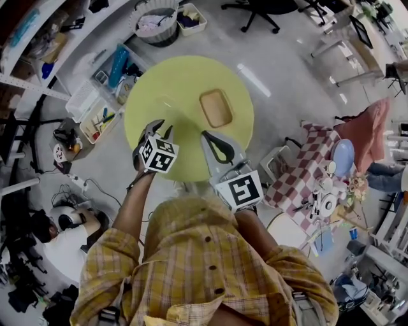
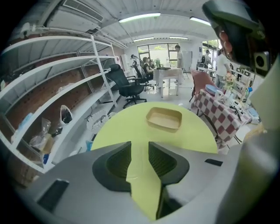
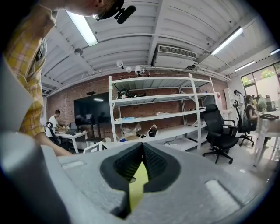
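Note:
A shallow tan tray (image 1: pixel 216 108) lies on a round yellow-green table (image 1: pixel 166 83), right of its centre, and looks empty. My left gripper (image 1: pixel 160 129) hovers over the table's near left part, open, with nothing between its fingers. In the left gripper view the gap of the left gripper (image 2: pixel 140 148) points toward the tray (image 2: pixel 164 119), which lies well ahead on the table (image 2: pixel 127 127). My right gripper (image 1: pixel 204 134) is shut and empty over the table's near edge, just short of the tray. In its own view the right gripper (image 3: pixel 142 148) aims at wall shelves.
White shelving (image 1: pixel 38 57) and open bins (image 1: pixel 95 108) stand left of the table. A basket (image 1: pixel 156 25) and an office chair (image 1: pixel 261 9) lie beyond it. A checkered-cloth table (image 1: pixel 306 172) with a blue plate (image 1: pixel 342 157) stands to the right. People sit at desks far off.

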### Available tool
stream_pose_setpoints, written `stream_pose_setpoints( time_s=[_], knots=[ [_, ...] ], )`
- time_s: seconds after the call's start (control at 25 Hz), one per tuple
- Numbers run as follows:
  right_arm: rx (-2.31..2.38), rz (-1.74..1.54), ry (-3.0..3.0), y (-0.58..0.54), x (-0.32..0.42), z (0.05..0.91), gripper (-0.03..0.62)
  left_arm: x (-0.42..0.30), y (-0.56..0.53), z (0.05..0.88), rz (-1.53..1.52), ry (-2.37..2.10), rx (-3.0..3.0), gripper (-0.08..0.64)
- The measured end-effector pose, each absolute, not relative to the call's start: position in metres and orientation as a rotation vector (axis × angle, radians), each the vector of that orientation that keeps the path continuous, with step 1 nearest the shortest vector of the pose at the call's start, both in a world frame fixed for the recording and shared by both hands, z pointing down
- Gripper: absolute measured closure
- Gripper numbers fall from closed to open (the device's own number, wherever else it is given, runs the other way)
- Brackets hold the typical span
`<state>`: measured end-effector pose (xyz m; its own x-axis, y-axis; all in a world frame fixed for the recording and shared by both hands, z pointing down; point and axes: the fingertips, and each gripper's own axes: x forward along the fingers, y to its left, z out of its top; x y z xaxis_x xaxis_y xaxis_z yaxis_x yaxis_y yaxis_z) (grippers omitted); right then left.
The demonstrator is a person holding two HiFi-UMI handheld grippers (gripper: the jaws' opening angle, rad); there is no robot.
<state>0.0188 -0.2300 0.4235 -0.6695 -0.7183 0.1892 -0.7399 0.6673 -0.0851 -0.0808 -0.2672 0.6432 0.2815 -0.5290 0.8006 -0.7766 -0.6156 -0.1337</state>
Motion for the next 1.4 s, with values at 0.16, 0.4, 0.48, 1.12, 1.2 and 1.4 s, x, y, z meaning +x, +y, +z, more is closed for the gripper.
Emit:
stream_pose_setpoints(
  time_s=[0.16,0.4,0.48,1.12,1.2,1.4],
  knots=[
    [1.190,0.238,-2.735,-0.233,0.017,0.430,0.595,-0.083,-0.270,0.663,1.308,-1.158,2.259,0.456],
    [1.147,0.279,-2.703,-0.235,0.010,0.436,0.595,-0.085,-0.276,0.696,1.391,-1.097,2.237,0.456],
    [1.138,0.284,-2.696,-0.236,0.009,0.437,0.595,-0.087,-0.278,0.707,1.418,-1.081,2.228,0.456],
    [1.111,0.317,-2.640,-0.248,0.009,0.461,0.595,-0.100,-0.290,0.790,1.450,-1.017,2.118,0.463],
    [1.108,0.322,-2.635,-0.248,0.010,0.463,0.595,-0.100,-0.289,0.798,1.459,-0.998,2.105,0.465],
    [1.091,0.326,-2.625,-0.249,0.007,0.464,0.595,-0.104,-0.293,0.809,1.470,-1.000,2.074,0.474]
  ],
)
